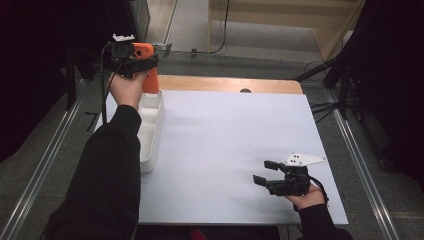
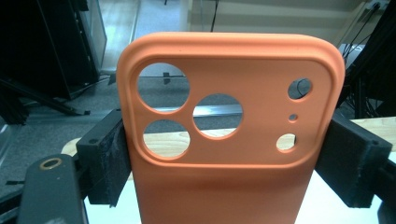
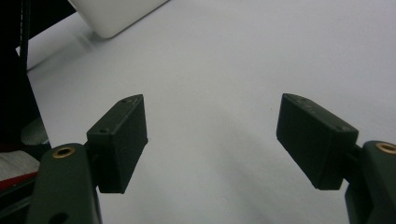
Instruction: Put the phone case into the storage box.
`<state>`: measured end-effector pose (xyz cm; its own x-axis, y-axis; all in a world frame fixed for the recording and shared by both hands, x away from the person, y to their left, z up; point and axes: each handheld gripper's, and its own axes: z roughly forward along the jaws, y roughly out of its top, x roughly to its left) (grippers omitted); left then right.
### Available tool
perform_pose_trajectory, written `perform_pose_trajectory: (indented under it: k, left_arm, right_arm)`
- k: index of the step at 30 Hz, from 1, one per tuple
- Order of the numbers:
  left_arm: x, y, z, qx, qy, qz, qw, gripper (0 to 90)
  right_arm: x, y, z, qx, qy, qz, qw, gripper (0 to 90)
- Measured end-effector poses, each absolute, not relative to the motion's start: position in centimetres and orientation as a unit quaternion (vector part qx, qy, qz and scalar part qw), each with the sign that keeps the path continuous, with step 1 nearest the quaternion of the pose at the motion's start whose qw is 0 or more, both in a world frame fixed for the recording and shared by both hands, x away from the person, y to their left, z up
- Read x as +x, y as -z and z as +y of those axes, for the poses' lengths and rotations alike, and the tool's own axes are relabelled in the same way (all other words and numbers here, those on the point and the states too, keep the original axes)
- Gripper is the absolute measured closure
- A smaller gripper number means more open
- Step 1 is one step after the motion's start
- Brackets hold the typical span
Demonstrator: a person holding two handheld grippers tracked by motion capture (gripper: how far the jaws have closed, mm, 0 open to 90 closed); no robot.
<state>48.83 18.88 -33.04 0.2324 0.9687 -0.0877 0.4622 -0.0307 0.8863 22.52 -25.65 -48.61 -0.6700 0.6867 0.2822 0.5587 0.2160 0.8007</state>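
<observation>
A white sheet (image 1: 230,150) covers most of the table (image 1: 225,84), whose bare wooden edge shows as a strip along the far side. At the left edge of the sheet lies a long white tray (image 1: 150,131), running from near the far side toward the person; in the right gripper view its rounded corner (image 3: 114,16) shows at the top left, well apart from the jaws. The person's left arm, in a black sleeve (image 1: 107,175), reaches up along the left side of the table, and the hand holds the left gripper (image 1: 131,59) raised above the far end of the tray. That gripper is clamped on an orange phone case (image 1: 149,75), which hangs down from the jaws toward the tray's far end; whether its lower edge touches the tray cannot be told. In the left gripper view the phone case (image 2: 229,154) stands upright between the two black pads (image 2: 109,156), which press against its left and right edges, and its camera end is on top, with three large round holes and three smaller ones cut through a raised frame. At the near right of the sheet the right gripper (image 1: 264,172) is held low in the person's hand, pointing left across the table. Its jaws stand wide apart with nothing between them, and in the right gripper view (image 3: 210,140) bare white sheet lies below the gap.
</observation>
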Motion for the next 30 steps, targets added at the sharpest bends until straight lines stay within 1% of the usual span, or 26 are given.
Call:
perform_pose_trajectory:
  k: [13,16,19,26,30]
  left_arm:
    - [49.4,34.9,19.3,0.654,-0.289,0.547,0.435,15.9]
    - [49.4,35.4,19.2,0.656,-0.296,0.545,0.429,15.9]
    - [49.6,35.9,19.5,0.654,-0.287,0.550,0.433,15.9]
    - [49.9,36.8,19.6,0.663,-0.290,0.547,0.421,15.8]
    - [49.8,37.5,19.6,0.667,-0.279,0.546,0.423,15.9]
  right_arm:
    - [22.5,48.6,-25.4,0.401,-0.480,0.778,0.064,23.3]
    - [22.5,48.5,-25.5,0.401,-0.482,0.776,0.068,23.2]
    - [22.5,48.6,-25.6,0.403,-0.483,0.775,0.068,23.2]
    - [22.5,48.6,-25.5,0.403,-0.480,0.776,0.065,23.3]
    - [22.5,48.7,-25.5,0.403,-0.480,0.776,0.065,23.3]
